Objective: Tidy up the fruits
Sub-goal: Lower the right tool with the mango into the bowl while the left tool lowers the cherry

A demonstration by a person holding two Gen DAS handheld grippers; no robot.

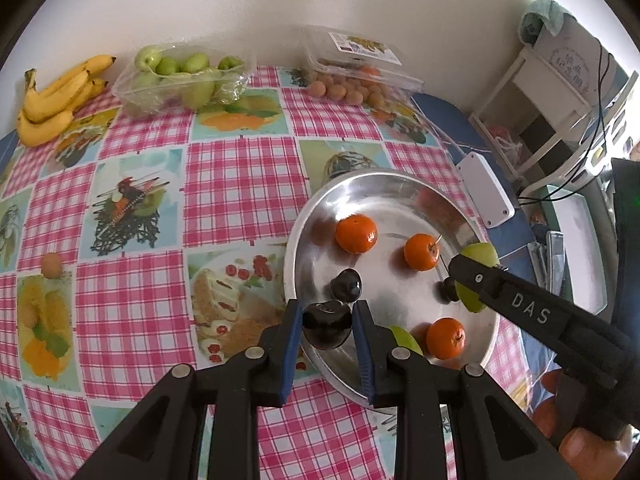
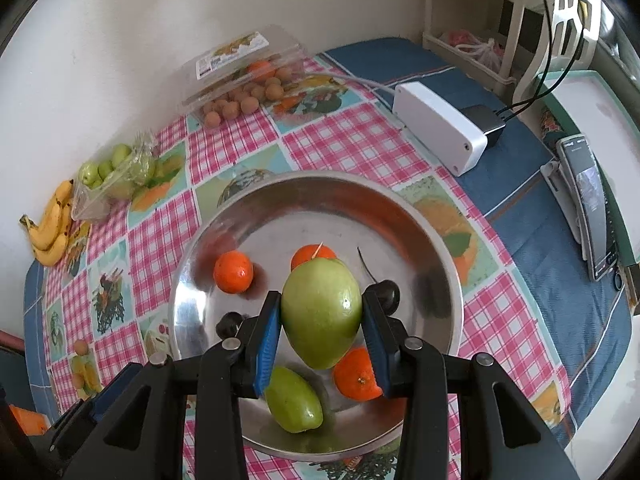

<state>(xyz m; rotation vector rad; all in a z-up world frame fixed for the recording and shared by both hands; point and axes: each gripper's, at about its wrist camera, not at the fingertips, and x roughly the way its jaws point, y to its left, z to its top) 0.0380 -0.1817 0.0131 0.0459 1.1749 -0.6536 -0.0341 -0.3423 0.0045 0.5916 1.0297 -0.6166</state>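
A round metal plate [image 1: 384,184] [image 2: 440,256] sits on the checked tablecloth and holds three oranges [image 1: 356,234], dark cherries [image 1: 346,285] and a green fruit [image 2: 294,406]. My left gripper [image 1: 327,320] is shut on a dark cherry [image 1: 327,330] over the plate's near-left rim. My right gripper [image 2: 322,320] is shut on a green apple-like fruit [image 2: 322,312] and holds it above the plate's middle. It also shows in the left wrist view [image 1: 478,276] over the plate's right side.
Bananas [image 1: 56,100], a clear tray of green fruits [image 1: 180,80] and an open box of small tan fruits [image 1: 352,80] stand along the wall. A loose tan fruit [image 1: 51,266] lies at left. A white box [image 2: 440,132] and a phone [image 2: 592,204] lie right.
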